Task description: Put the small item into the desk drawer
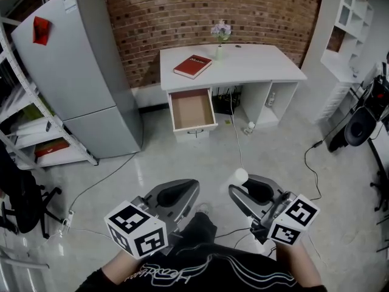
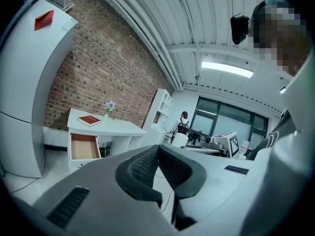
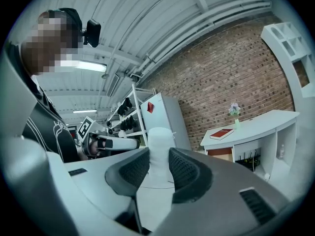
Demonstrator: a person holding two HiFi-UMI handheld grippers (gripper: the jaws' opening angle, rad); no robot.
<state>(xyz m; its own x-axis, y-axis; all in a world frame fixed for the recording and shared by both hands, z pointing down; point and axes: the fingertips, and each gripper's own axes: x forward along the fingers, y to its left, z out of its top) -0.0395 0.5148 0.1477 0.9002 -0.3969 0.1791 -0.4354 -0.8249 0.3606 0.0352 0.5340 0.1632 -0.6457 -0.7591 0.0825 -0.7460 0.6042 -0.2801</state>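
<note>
Standing well apart from the white desk point(image 1: 243, 62), the person holds both tools low over a glossy pale floor point(image 1: 273, 145) crossed by thin cables point(image 1: 238, 140); a small white bottle point(image 1: 250, 127) lies on the floor near the desk's foot. The desk drawer point(image 1: 192, 109), a white-fronted box with a brown wooden inside, is pulled out toward the near side under the desk's left end. A red book point(image 1: 192, 66) lies flat above it, and a slim vase of flowers point(image 1: 220, 38) stands at the far edge against the brick wall point(image 1: 182, 11). A grey refrigerator point(image 1: 73, 72) stands to the left. The right gripper point(image 3: 160, 167) clamps its ribbed dark pads on the small item point(image 3: 160, 149), a smooth white cylinder with a rounded end. Its long axis crosses the pads, with the rounded end clear of the jaw tips on the desk side. The left gripper point(image 2: 158, 168) has its jaws closed together on nothing.
</note>
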